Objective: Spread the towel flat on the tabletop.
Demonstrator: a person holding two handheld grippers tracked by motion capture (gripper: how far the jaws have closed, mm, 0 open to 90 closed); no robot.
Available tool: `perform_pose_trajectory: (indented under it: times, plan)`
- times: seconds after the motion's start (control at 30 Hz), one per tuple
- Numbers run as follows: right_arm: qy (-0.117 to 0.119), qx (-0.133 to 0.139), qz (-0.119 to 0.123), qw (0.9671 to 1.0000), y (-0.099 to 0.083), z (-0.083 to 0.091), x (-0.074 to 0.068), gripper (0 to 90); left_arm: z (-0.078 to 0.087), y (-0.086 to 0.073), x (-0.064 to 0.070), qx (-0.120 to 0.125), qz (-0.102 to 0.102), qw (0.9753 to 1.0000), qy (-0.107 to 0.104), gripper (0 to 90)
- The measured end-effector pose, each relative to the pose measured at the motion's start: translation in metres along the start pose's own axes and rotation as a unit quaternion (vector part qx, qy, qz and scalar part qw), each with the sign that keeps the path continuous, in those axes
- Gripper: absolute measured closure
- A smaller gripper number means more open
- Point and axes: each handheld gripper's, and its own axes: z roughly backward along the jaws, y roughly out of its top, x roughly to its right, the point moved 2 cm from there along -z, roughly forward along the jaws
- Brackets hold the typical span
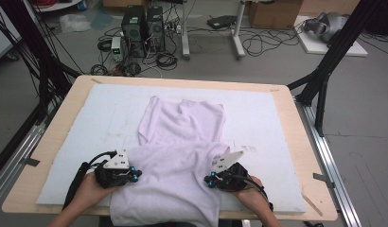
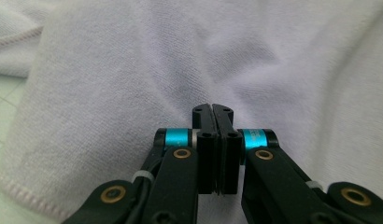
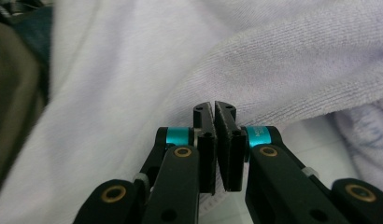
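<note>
A: Where's the towel (image 1: 178, 156) sitting?
B: Lying on the white mat (image 1: 258, 123) on the desk (image 1: 69, 101), near edge hanging off. Left claw (image 1: 135, 175) and right claw (image 1: 208, 180) pressing its sides.

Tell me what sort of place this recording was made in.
Probably a lab or workshop set up for recording. Computer towers and loose cables sit on the bare floor, black frame struts flank the wooden table, and cardboard boxes stand at the back.
</note>
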Motion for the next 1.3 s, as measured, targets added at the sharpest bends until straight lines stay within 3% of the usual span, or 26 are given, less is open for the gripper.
perform_pose_trajectory:
  times: [0.17,0.2,0.3,0.33,0.4,0.5,0.6,0.7,0.77,0.8,0.87,1.03,1.1,1.2,1.23,1.3]
  plan:
    - [0.018,0.017,-0.003,0.9997,-0.009,0.019,-0.021,87.8,0.023,-0.006,0.020,0.018,-0.007,0.9998,-0.003,88.4]
    - [0.024,0.022,-0.002,0.9995,-0.009,0.023,-0.026,87.7,0.031,-0.006,0.027,0.021,-0.019,0.9996,-0.008,88.3]
    - [0.047,0.053,0.018,0.9974,-0.005,0.044,-0.051,86.6,0.046,-0.004,0.044,0.058,-0.038,0.9973,-0.023,85.5]
    - [0.048,0.065,0.024,0.9964,-0.002,0.051,-0.055,84.8,0.050,-0.002,0.045,0.065,-0.039,0.9969,-0.021,79.4]
    - [0.037,0.081,0.024,0.9958,0.003,0.060,-0.055,78.3,0.051,0.002,0.040,0.064,-0.039,0.9971,-0.008,70.8]
    - [0.006,0.066,0.021,0.9976,0.006,0.056,-0.038,71.0,0.041,0.004,0.023,0.061,-0.027,0.9977,0.012,67.2]
    - [0.009,0.051,0.000,0.9986,0.005,0.035,-0.021,61.9,0.018,0.000,0.003,0.033,-0.001,0.9993,0.015,60.6]
    - [0.023,0.026,-0.011,0.9993,0.000,0.010,-0.010,58.9,0.001,-0.005,-0.002,0.003,-0.001,1.0000,0.007,60.6]
    - [0.032,0.005,-0.016,0.9994,-0.003,-0.002,-0.009,62.5,0.000,-0.007,-0.001,0.013,-0.005,0.9998,-0.011,70.8]
    - [0.025,0.016,-0.009,0.9995,-0.003,-0.003,-0.009,68.7,0.000,-0.007,0.001,0.010,-0.006,0.9998,-0.015,81.5]
    - [0.024,0.010,-0.008,0.9996,-0.003,-0.003,-0.008,82.6,0.002,-0.008,0.005,0.006,-0.011,0.9998,-0.012,87.3]
    - [0.047,0.005,0.004,0.9989,-0.002,-0.002,-0.014,88.2,0.017,-0.016,0.014,0.002,-0.019,0.9997,-0.012,88.3]
    - [0.069,0.010,0.011,0.9975,-0.002,0.003,-0.023,88.4,0.030,-0.019,0.025,0.011,-0.025,0.9996,-0.012,88.3]
    - [0.090,0.039,0.037,0.9945,0.004,0.021,-0.045,87.7,0.045,-0.020,0.038,0.037,-0.040,0.9982,-0.024,87.6]
    - [0.089,0.044,0.045,0.9940,0.007,0.028,-0.051,86.6,0.049,-0.020,0.040,0.044,-0.039,0.9980,-0.024,85.3]
    - [0.075,0.046,0.053,0.9947,0.010,0.037,-0.056,79.5,0.051,-0.018,0.040,0.047,-0.038,0.9979,-0.022,70.8]
